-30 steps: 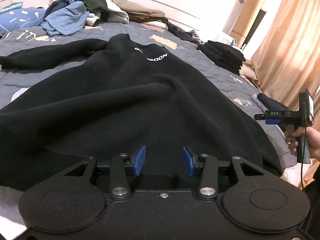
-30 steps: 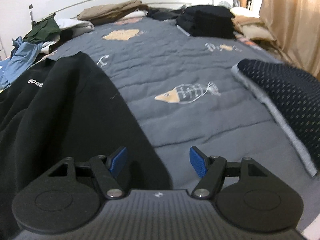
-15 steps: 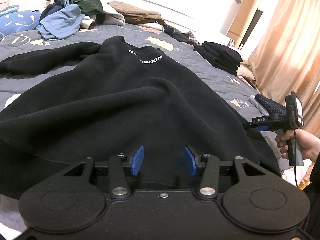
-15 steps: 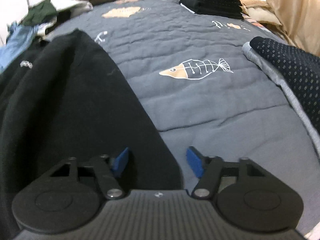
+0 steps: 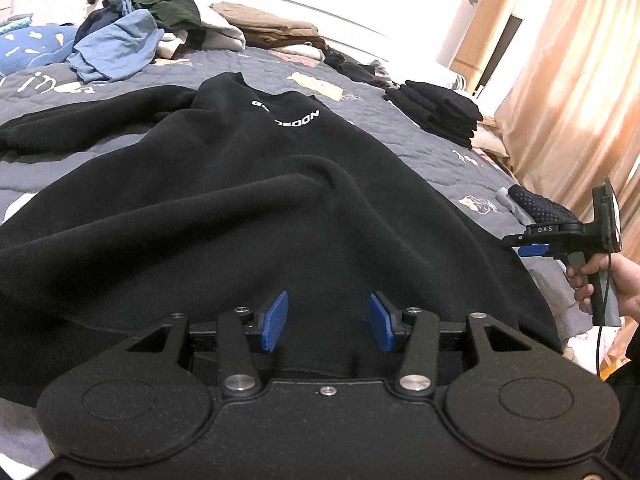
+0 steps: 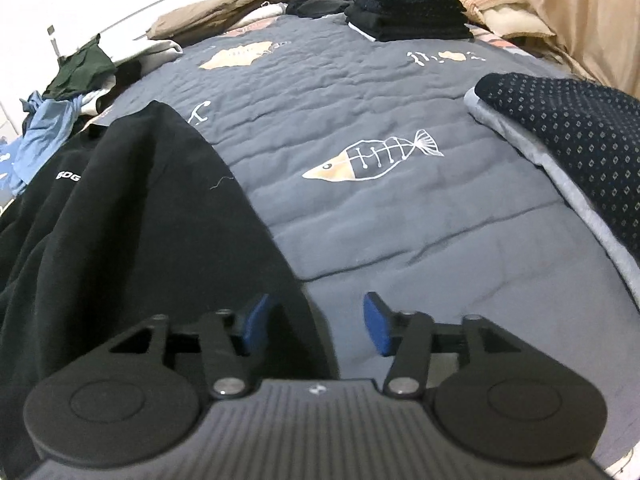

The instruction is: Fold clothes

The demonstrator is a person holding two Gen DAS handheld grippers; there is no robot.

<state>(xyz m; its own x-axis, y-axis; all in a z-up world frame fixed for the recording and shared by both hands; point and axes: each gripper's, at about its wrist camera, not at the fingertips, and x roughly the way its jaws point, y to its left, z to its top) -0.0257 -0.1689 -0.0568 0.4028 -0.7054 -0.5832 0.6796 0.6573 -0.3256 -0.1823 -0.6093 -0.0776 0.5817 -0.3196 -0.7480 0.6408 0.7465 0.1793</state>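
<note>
— Left wrist view first: left gripper point(image 5: 328, 322) low over the near hem of the black sweatshirt point(image 5: 224, 208), blue pads point(image 5: 274, 322) apart, cloth under the gap, not pinched. Jaws released.

— And the sweatshirt itself?

— Spread across the grey quilt point(image 5: 420, 136), collar at the far end, white lettering just below it, one sleeve trailing off to the left. Bunched into soft ridges across the middle.

— Right side?

— Right gripper point(image 6: 316, 322) held in a hand point(image 5: 604, 280), seen at the sweatshirt's right edge. From its own view, jaws opening, left pad point(image 6: 256, 320) over black fabric, right pad over bare quilt, the garment's edge running between them. Nothing clamped.

— Anything else on the bed?

— Folded dark stack point(image 6: 408, 4) near the far edge, a dotted navy garment point(image 6: 568, 128) lying to the right, a loose heap of unfolded clothes point(image 5: 136, 36) at far left. Fish print point(image 6: 372, 156) on the quilt beside the sweatshirt.
</note>
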